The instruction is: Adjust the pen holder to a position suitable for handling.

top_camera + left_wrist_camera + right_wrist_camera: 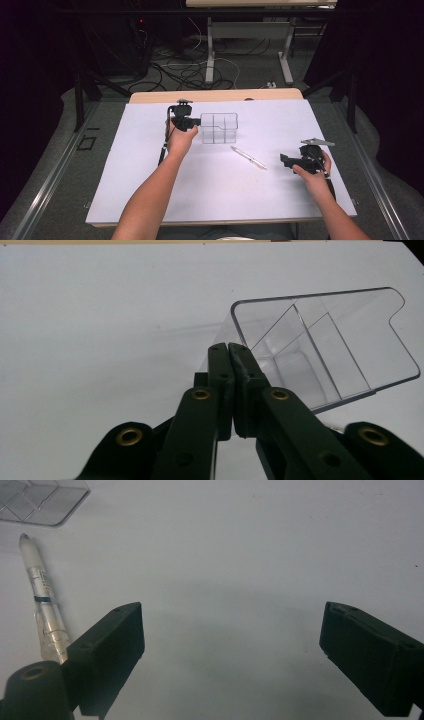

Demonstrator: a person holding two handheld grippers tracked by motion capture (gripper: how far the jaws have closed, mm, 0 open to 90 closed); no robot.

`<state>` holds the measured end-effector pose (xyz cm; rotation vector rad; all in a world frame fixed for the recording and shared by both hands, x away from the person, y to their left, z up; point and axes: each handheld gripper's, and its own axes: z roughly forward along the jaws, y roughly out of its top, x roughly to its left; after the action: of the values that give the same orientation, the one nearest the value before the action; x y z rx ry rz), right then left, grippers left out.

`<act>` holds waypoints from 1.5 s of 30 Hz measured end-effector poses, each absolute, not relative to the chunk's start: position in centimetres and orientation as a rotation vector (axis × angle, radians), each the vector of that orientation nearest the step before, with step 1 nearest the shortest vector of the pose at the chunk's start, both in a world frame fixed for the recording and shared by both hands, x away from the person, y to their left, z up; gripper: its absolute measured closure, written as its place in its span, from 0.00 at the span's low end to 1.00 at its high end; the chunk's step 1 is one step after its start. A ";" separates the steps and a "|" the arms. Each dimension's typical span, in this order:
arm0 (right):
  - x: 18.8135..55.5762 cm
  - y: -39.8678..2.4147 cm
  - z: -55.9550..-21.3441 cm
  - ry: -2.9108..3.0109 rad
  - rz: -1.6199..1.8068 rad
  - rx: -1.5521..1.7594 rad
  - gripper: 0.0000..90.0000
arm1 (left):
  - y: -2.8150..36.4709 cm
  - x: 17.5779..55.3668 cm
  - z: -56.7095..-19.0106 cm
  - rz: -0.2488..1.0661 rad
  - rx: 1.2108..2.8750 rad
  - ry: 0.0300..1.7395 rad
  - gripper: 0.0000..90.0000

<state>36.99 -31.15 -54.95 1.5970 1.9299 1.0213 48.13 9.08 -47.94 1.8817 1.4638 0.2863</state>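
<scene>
White sheet point(220, 190) covers the table, cables on the floor behind. Clear divided organizer point(219, 128) sits upright near the far middle. Left gripper point(230, 347) is clamped tight on its near wall, so it looks like the box is being steadied. Right gripper point(283, 159) rests on the sheet, jaws wide apart, nothing between them. Pen point(248, 157) lies flat between box and right gripper. Suggest keeping the wall grip steady and taking the pen mid-barrel.

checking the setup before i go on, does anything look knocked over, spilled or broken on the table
Nothing stands out. The clear divided organiser stands upright with the left gripper shut on its side wall. The pen lies flat and intact on the white table, apart from the organiser. The right gripper is open above bare surface.
</scene>
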 end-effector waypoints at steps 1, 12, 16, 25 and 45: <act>37.0 -31.2 -55.0 1.927 1.022 1.602 0.12 | 9.1 48.1 -47.9 0.286 1.886 1.461 0.97; 36.8 -31.5 -55.0 1.917 1.020 1.608 0.13 | 9.7 47.1 -47.2 0.321 1.881 1.403 0.88; 36.7 -31.5 -54.9 1.914 1.025 1.609 0.16 | 10.1 46.7 -47.3 0.332 1.867 1.395 0.82; 36.7 -31.4 -55.0 1.910 1.027 1.607 0.16 | 11.2 45.6 -47.5 0.360 1.802 1.381 0.68; 36.5 -31.4 -54.9 1.898 1.017 1.608 0.17 | 14.1 40.8 -49.0 0.429 1.831 1.185 0.38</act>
<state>36.49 -31.36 -54.89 1.6079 1.8982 1.0168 40.82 14.13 -48.97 1.8306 1.1849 0.4289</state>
